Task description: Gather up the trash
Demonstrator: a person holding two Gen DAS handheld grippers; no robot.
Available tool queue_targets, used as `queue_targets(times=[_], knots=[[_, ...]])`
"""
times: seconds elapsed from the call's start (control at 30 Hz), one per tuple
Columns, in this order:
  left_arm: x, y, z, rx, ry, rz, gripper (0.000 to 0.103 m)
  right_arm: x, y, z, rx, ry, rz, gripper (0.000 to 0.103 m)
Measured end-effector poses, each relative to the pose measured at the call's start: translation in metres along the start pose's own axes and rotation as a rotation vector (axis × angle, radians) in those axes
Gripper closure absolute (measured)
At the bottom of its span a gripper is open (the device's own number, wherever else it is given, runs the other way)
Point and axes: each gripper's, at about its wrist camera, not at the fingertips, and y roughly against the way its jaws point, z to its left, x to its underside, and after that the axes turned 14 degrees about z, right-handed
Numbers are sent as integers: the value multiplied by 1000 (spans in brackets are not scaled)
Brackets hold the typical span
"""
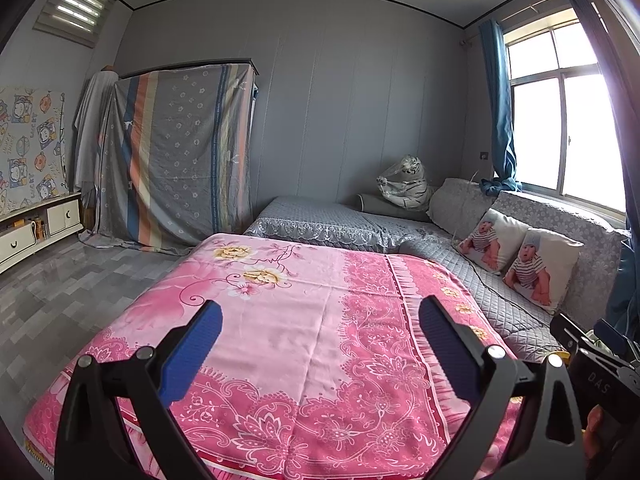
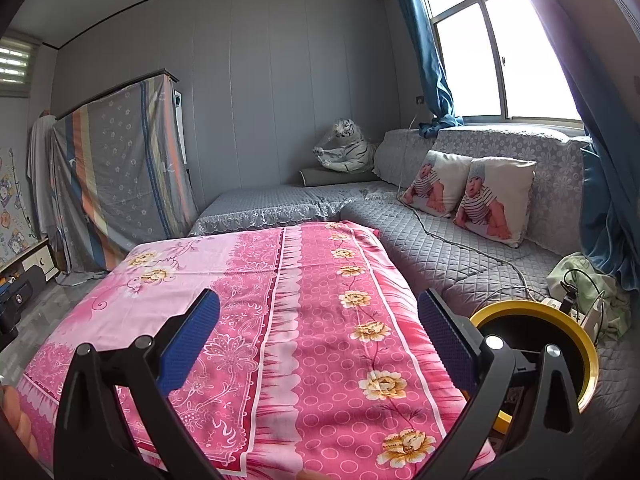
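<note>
Pink floral cloth [image 2: 256,320] is spread over the table, flanked by a grey quilted sofa [image 2: 460,248]. Left gripper [image 1: 320,344] and right gripper [image 2: 320,336] are held spread and empty above it. A yellow-rimmed black bin [image 2: 560,320] is seen at the table's right edge, beside the sofa.

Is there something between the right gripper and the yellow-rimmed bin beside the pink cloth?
Nothing visible. The right gripper, jaws open and empty, hovers over the pink floral cloth; the yellow-rimmed bin stands immediately to its right.

We face a cloth-covered table [image 2: 304,320]; behind and right of it runs a sofa [image 2: 460,248], with a bin [image 2: 576,332] at the table's right.
</note>
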Motion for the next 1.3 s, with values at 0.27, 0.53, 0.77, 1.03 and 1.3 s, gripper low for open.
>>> queue_targets(times=[0.27, 0.53, 0.77, 1.03, 1.3], knots=[[0, -1, -1, 1, -6, 3, 8, 0, -1, -2, -1, -3, 4, 8], [0, 0, -2, 3, -6, 2, 8, 1, -1, -2, -1, -3, 7, 8], [-2, -1, -4, 6, -15, -1, 8, 1, -1, -2, 0, -5, 6, 8], [-3, 0, -4, 8, -15, -2, 8, 1, -2, -2, 1, -5, 8, 8], [-3, -1, -3, 13, -12, 5, 8, 0, -2, -2, 0, -5, 10, 8]])
